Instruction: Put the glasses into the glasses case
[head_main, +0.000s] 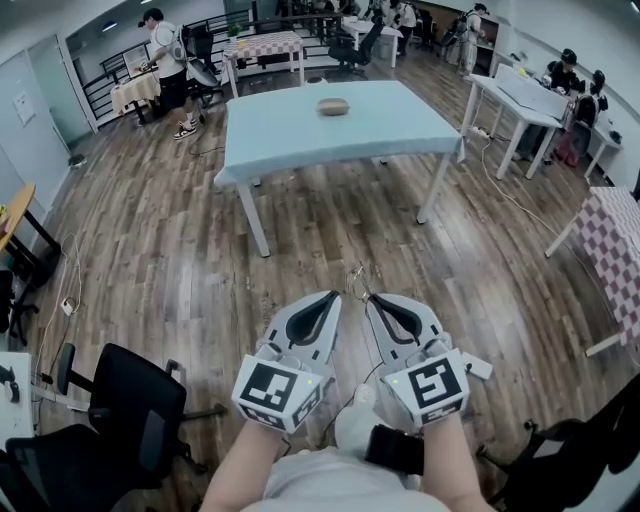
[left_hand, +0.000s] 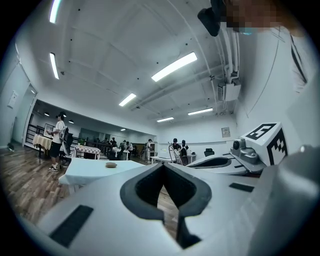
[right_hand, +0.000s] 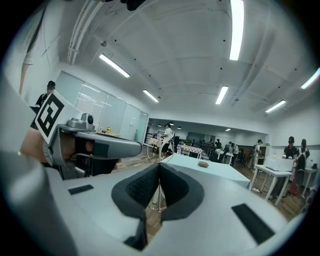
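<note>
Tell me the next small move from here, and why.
Probably carry the glasses forward toward the light-blue table. The right tool is shut on the glasses, while the glasses case lies on that table, well ahead across the wood floor. The left tool is shut and empty.

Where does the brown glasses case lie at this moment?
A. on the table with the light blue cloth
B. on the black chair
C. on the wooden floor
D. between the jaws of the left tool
A: the case lies on top of the table, on its light blue cloth.
</note>
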